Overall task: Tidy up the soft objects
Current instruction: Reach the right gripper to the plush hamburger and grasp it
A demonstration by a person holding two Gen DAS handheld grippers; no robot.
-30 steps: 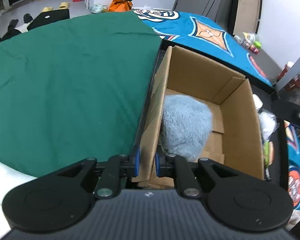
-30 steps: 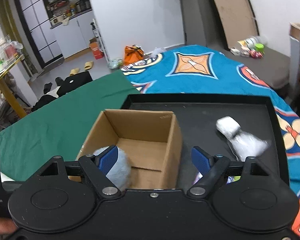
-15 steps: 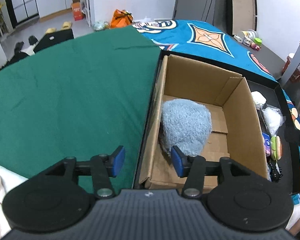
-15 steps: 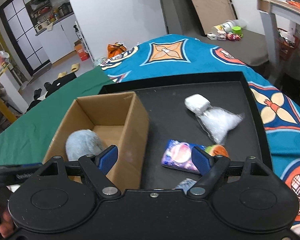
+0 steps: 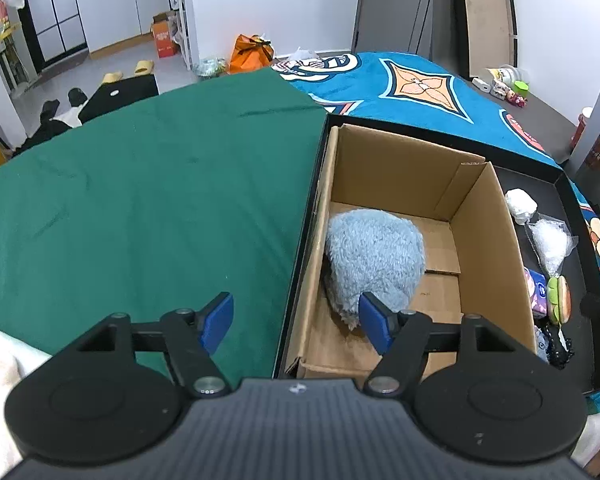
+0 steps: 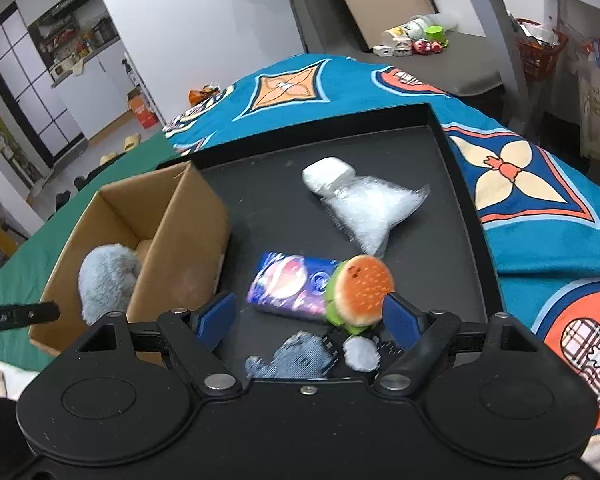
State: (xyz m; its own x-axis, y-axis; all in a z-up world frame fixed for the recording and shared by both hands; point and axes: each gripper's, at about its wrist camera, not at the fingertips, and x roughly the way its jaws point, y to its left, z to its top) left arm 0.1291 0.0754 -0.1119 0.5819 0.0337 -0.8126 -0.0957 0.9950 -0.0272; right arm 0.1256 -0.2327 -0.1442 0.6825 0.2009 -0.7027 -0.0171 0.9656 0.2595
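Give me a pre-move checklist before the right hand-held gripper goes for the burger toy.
1. Right hand-held gripper open, nothing held: ok.
2. Burger toy ahead of the fingers: ok.
3. Purple pack touching the toy, could get caught: not ok.
4. Cardboard box has free floor beside the blue plush: ok.
5. Left hand-held gripper jaws opening, off the box wall: ok.
6. Toy's softness: cannot tell.

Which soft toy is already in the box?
The fluffy light-blue plush. It alone lies inside the cardboard box; the burger toy, the purple packet and the white bundle lie outside it on the black tray.
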